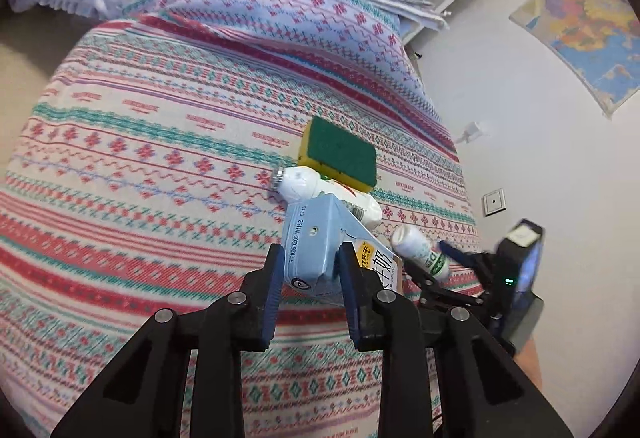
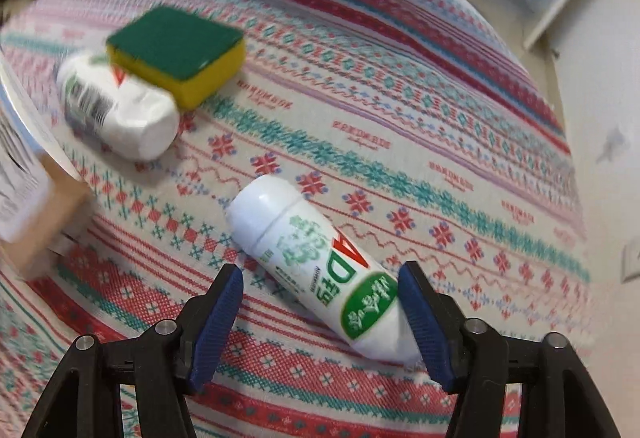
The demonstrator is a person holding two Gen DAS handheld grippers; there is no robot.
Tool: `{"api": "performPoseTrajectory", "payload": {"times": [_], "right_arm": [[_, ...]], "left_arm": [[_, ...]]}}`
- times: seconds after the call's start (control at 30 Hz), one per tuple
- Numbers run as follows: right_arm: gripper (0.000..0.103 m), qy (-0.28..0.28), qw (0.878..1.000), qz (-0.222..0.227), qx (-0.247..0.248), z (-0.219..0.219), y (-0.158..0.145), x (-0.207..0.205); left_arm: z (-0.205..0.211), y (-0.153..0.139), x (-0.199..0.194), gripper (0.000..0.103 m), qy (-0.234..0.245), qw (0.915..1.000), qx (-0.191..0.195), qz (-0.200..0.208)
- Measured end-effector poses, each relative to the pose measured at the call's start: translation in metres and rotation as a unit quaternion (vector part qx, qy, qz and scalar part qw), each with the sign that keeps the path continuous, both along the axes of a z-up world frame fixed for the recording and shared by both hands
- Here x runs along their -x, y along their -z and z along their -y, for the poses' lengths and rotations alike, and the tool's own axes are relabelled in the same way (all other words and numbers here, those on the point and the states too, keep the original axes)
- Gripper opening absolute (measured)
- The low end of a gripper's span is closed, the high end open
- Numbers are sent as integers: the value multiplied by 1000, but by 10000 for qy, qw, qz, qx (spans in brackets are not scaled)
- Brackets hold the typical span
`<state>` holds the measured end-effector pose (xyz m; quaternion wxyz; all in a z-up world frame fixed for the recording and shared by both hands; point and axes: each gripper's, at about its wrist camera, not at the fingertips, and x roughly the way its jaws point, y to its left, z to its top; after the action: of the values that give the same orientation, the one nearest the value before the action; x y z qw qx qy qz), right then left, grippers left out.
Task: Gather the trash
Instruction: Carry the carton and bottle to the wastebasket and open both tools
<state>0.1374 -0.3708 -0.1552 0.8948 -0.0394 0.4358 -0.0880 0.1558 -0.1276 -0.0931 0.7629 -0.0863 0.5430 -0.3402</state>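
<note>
White bottles point(image 2: 316, 266) number 2, with 1 carton point(image 1: 320, 250) and 1 sponge point(image 2: 180, 54).

Left gripper point(image 1: 307, 270) had black angular plastic arms, silver round screws at the joints and blue ribbed pads point(image 1: 267, 302). Right gripper point(image 2: 320, 302) looked the same: black frame, silver screws, blue ribbed pads point(image 2: 218, 322). A bit of bare skin point(image 1: 530, 362) showed behind the right gripper's black body with its small green light.

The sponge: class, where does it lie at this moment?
The sponge lies green side up on the patterned bedspread, upper left in the right wrist view, its edge resting on a crumpled white bottle.
</note>
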Motion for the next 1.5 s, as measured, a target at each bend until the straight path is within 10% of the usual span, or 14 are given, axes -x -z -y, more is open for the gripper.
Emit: {"api": "performPoseTrajectory", "payload": {"times": [0.17, 0.3, 0.73, 1.13, 1.5], "right_arm": [[41, -56, 9992, 36, -394, 5, -4, 1], [40, 63, 9874, 667, -1434, 23, -29, 17], [40, -40, 9760, 989, -1938, -21, -50, 27], [40, -664, 9630, 963, -2427, -118, -54, 17], [40, -1207, 9430, 726, -3013, -212, -57, -16]], "left_arm": [[-28, -8, 2, 29, -229, 9997, -57, 60], [-60, -16, 3, 29, -452, 9989, -5, 119], [-198, -19, 11, 29, -1612, 9868, 3, 118], [-394, -6, 22, 29, -3309, 9436, 76, 18], [-442, 20, 10, 29, -4101, 9120, 50, -104]]}}
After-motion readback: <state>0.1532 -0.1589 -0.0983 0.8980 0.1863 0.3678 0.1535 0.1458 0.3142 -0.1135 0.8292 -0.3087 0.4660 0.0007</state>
